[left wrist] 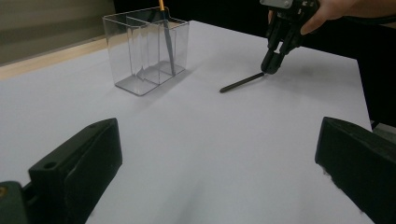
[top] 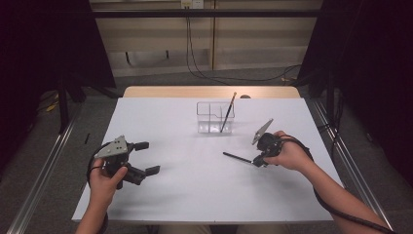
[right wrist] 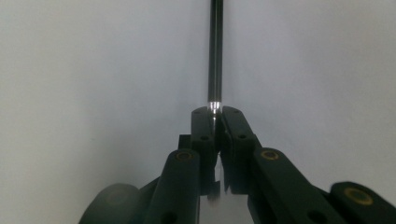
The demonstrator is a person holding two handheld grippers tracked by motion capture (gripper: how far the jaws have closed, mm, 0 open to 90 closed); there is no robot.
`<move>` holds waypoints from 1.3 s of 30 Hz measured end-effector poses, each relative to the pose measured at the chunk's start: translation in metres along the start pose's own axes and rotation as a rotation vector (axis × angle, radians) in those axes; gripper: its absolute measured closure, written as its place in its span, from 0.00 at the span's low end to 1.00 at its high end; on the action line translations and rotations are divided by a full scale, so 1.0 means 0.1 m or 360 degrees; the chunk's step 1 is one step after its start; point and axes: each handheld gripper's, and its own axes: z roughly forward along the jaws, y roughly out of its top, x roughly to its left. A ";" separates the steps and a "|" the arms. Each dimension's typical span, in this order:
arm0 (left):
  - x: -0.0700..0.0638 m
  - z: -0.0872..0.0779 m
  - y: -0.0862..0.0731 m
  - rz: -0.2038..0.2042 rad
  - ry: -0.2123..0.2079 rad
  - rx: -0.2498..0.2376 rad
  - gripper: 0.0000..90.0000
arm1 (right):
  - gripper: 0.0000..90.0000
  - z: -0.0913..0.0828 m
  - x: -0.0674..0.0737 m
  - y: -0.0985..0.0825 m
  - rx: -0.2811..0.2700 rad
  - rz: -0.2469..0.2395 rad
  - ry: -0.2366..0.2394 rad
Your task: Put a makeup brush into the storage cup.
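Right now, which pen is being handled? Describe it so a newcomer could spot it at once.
On the white table, look right of and nearer than the clear organizer. A slim black pen lies flat there, one end clamped in the right gripper. Unlike the pencil leaning upright inside the organizer, it lies on the tabletop.

A fixed camera above the person's side looks forward and down across the whole white table, wall and cables beyond. The camera on the left gripper sits low, looking level across the table toward the clear box and the right gripper, both shared with the high view. The right gripper's camera peers close along its own fingers at a black pen.
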 end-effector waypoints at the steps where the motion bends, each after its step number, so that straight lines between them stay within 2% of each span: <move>1: 0.00 0.01 0.01 0.0007 -0.0005 0.0004 0.01 | 0.94 -0.01 0.01 0.01 -0.0018 -0.0009 0.0005; 7: -0.03 0.10 0.07 0.0031 -0.0047 0.0031 0.01 | 0.94 -0.08 0.09 0.07 -0.0065 -0.0058 0.0032; 11: -0.05 0.16 0.08 0.0038 -0.0073 0.0043 0.01 | 0.94 -0.04 0.11 0.07 -0.0001 -0.0073 0.0034; 13: -0.05 0.17 0.07 0.0033 -0.0081 0.0051 0.01 | 0.94 0.02 0.09 0.05 0.0023 -0.0086 0.0008; 16: -0.05 0.18 0.05 0.0028 -0.0086 0.0059 0.01 | 0.94 0.07 0.06 0.01 0.0026 -0.0044 0.0009; 17: -0.05 0.18 0.04 0.0022 -0.0085 0.0061 0.01 | 0.94 0.08 0.05 0.01 0.0060 -0.0046 0.0008; 18: -0.04 0.18 0.04 0.0022 -0.0085 0.0062 0.01 | 0.94 0.09 0.04 0.00 0.0056 -0.0056 -0.0010; 19: -0.04 0.18 0.03 0.0016 -0.0087 0.0060 0.01 | 0.93 0.09 0.04 0.00 0.0049 -0.0029 -0.0008; 21: -0.03 0.19 0.03 0.0021 -0.0089 0.0067 0.01 | 0.89 0.10 0.04 0.01 0.0012 -0.0025 -0.0016; 24: -0.03 0.20 0.02 0.0021 -0.0095 0.0075 0.01 | 0.83 0.13 0.04 0.05 0.0014 -0.0049 -0.0027; 26: -0.03 0.19 0.02 0.0031 -0.0097 0.0080 0.01 | 0.84 0.14 0.04 0.08 0.0045 -0.0076 -0.0035; 27: -0.04 0.19 0.02 0.0025 -0.0097 0.0074 0.01 | 0.85 0.15 0.04 0.10 0.0033 -0.0088 -0.0038; 28: -0.04 0.19 0.02 0.0018 -0.0099 0.0066 0.01 | 0.85 0.16 0.05 0.11 0.0039 -0.0074 -0.0029; 30: -0.03 0.18 0.01 0.0020 -0.0093 0.0065 0.01 | 0.86 0.17 0.05 0.15 0.0074 -0.0116 -0.0041; 34: -0.02 0.20 0.02 0.0011 -0.0096 0.0071 0.01 | 0.94 0.18 0.08 0.19 0.0132 -0.0143 -0.0064; 35: -0.03 0.20 0.02 0.0015 -0.0099 0.0072 0.01 | 0.94 0.18 0.10 0.19 0.0118 -0.0124 -0.0070; 38: -0.05 0.21 0.05 0.0021 -0.0106 0.0061 0.01 | 0.94 0.18 0.07 0.17 0.0105 -0.0144 -0.0059; 39: -0.05 0.21 0.06 0.0026 -0.0109 0.0055 0.01 | 0.94 0.18 0.08 0.17 0.0089 -0.0125 -0.0053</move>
